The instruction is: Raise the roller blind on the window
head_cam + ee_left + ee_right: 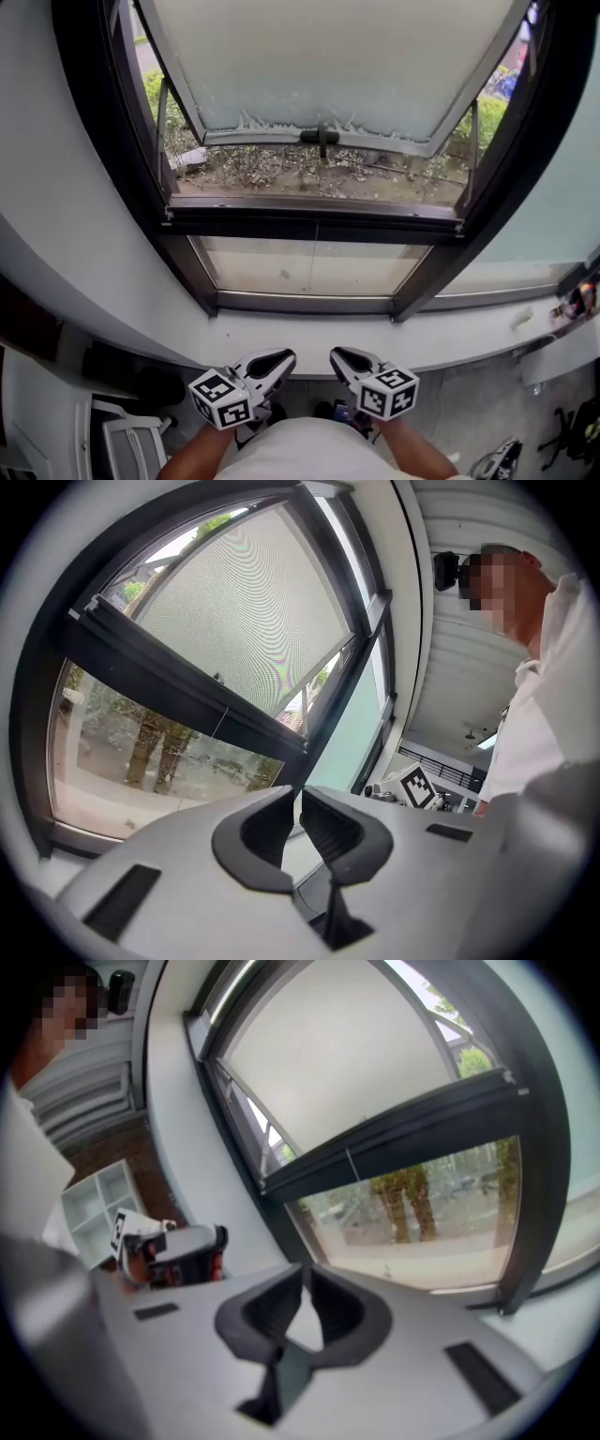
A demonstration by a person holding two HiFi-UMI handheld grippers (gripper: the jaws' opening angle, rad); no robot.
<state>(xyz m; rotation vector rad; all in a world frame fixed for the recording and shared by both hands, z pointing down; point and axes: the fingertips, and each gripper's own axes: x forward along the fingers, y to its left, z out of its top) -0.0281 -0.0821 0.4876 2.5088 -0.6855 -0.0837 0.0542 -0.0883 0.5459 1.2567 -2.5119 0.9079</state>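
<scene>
The pale roller blind [328, 56] covers the upper pane, and its bottom bar carries a small dark pull [322, 138] at mid-width. From there a thin cord [316, 246] hangs down over the dark crossbar [309, 223]. The blind [244, 602] also fills the upper pane in the left gripper view, and the blind [337, 1044] likewise in the right gripper view. My left gripper [285, 356] and right gripper [337, 355] sit low, side by side below the white sill [309, 333], well short of the window. Both are shut with nothing between the jaws: left gripper [296, 795], right gripper [306, 1275].
A white shelf unit [122, 436] stands at lower left. Small objects [574, 302] lie on the sill's right end, and a chair base [572, 427] is on the floor at right. Outside the lower glass [309, 267] are ground and shrubs.
</scene>
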